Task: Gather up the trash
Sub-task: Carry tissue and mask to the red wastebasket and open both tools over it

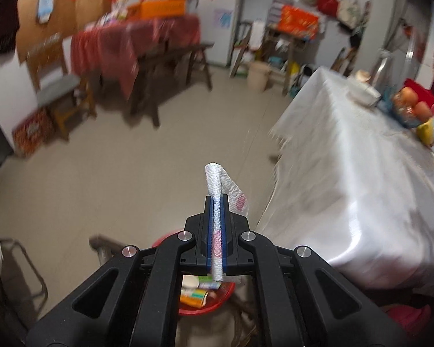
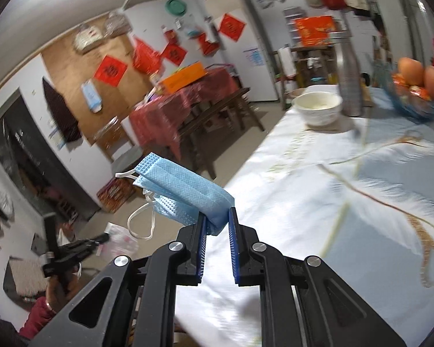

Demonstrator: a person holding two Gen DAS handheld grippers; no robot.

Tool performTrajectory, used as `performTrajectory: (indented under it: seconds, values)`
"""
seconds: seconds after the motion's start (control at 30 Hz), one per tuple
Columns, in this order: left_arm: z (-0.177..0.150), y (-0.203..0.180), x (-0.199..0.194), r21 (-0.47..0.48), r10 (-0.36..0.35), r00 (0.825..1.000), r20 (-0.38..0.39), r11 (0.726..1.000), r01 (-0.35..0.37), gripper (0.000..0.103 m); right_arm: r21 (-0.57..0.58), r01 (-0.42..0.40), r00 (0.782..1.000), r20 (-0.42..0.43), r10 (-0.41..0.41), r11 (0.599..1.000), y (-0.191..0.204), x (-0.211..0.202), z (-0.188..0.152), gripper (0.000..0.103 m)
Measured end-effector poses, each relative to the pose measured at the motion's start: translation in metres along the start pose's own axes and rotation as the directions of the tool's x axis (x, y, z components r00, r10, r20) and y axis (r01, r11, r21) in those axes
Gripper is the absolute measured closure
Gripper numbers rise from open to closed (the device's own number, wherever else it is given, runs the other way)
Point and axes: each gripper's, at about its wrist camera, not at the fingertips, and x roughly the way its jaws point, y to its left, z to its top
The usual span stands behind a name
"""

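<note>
Left wrist view first: the big table (image 1: 347, 173) under its white cloth fills the right side, with pale floor (image 1: 130, 159) stretching away to a red-clothed table (image 1: 136, 37) at the far wall, that part blurred. Down low, right beneath the gripper, sits a red basin (image 1: 205, 308) with boxes and wrappers already in it. And the left gripper (image 1: 217, 202) has its two blue pads pressed narrow on a white paper towel (image 1: 215, 182) with a pink print, the sheet standing up folded between the fingers and poking out past the tips, held over the floor just beside the table edge and above the basin.

Over on the right wrist view, the same white cloth shows a feather pattern, and on it at the far end stand a white bowl (image 2: 318, 110), a tall metal bottle (image 2: 350, 81) just beside it, and a blue basket of fruit (image 2: 413, 95). The right gripper (image 2: 217, 217) is pinching a folded blue face mask (image 2: 185, 190) at the very tips, a gap open between the pads lower down; the mask sticks out to the left off the table edge, its white ear loops dangling free. At lower left the other gripper shows, small and blurred.
</note>
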Motion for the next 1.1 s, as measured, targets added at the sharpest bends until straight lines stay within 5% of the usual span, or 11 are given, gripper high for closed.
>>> performTrajectory:
  seconds: [0.27,0.37,0.43,0.47,0.73,1.1]
  values:
    - [-0.045,0.032,0.066,-0.028,0.003,0.989,-0.147,1.000,-0.007,0.096,-0.086,-0.049,0.993,-0.108,0.040,0.995,0.062,0.038,-0.010,0.088]
    - [-0.059,0.042,0.084,-0.046,0.011,0.980,-0.199,0.999,-0.021,0.083,-0.118,-0.079,0.985,-0.160,0.060,0.990,0.085,0.054,-0.017,0.088]
    - [-0.067,0.050,0.091,-0.060,0.016,0.973,-0.230,0.998,-0.030,0.054,-0.135,-0.094,0.981,-0.184,0.068,0.986,0.098,0.061,-0.021,0.088]
    - [-0.069,0.054,0.091,-0.069,0.020,0.972,-0.234,0.997,-0.037,0.049,-0.144,-0.102,0.978,-0.195,0.073,0.984,0.104,0.065,-0.023,0.088]
    - [-0.066,0.087,0.067,-0.092,0.105,0.977,-0.184,0.988,-0.123,0.022,-0.212,-0.177,0.939,-0.328,0.101,0.961,0.159,0.112,-0.046,0.088]
    - [-0.063,0.127,0.026,-0.127,0.245,0.964,-0.104,0.958,-0.257,0.011,-0.301,-0.236,0.871,-0.488,0.064,0.924,0.222,0.184,-0.085,0.088]
